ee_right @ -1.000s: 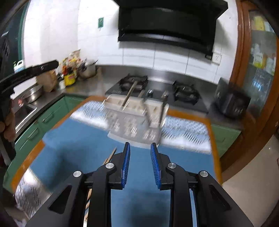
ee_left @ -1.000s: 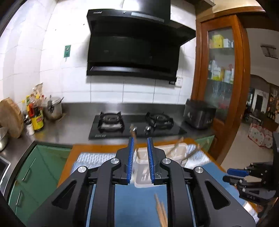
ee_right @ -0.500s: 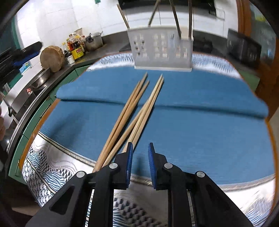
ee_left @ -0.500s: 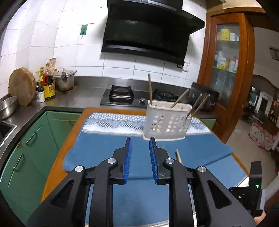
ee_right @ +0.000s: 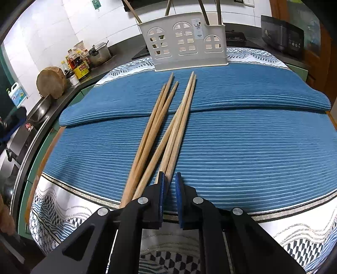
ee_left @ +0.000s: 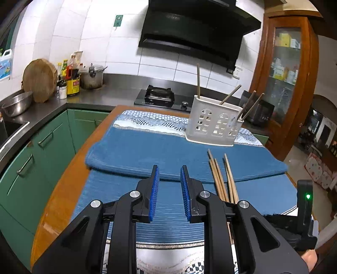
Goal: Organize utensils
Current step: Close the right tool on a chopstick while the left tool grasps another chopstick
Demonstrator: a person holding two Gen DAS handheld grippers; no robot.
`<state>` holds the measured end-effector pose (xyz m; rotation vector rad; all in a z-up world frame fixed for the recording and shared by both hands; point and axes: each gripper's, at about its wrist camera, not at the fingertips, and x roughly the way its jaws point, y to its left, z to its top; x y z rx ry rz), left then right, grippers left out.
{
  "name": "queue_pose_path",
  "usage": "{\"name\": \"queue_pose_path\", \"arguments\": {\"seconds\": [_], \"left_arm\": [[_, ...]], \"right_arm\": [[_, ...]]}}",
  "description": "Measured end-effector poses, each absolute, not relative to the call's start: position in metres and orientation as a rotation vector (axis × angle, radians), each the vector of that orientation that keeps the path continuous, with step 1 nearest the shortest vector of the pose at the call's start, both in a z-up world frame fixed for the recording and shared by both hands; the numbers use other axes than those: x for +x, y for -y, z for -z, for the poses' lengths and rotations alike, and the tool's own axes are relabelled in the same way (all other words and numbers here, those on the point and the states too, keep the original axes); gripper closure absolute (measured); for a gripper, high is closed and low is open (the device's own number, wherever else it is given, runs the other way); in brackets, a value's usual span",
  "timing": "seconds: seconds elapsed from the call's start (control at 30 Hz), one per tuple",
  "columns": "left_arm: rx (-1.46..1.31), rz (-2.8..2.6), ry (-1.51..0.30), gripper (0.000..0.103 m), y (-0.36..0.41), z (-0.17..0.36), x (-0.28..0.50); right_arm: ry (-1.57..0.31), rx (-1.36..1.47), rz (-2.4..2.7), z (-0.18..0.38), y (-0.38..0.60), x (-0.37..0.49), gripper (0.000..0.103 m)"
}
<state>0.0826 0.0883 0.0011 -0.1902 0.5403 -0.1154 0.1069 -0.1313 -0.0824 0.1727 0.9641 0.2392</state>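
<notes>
Four chopsticks standing in rack, five left on mat; right tool clamped on one chopstick end, left tool apart, empty

Round wooden chopping board leans by a steel bowl; a pot beside sauce bottles

Black gripper, ribbed blue pads

No lettering is legible: the green wall sign, utensil holder's sticker and yellow seasoning tin are too blurred.
</notes>
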Motion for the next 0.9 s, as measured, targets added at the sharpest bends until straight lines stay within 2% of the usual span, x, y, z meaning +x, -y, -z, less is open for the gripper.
{"name": "queue_pose_path", "arguments": {"seconds": [0.43,0.9], "left_arm": [[-0.207,0.129,-0.594,0.082,-0.083,0.022,0.078],[-0.201,0.316,-0.77,0.082,-0.011,0.067,0.08]], "right_arm": [[-0.953,0.132,-0.172,0.087,0.12,0.114,0.094],[-0.927,0.073,-0.129,0.085,0.161,0.097,0.096]]}}
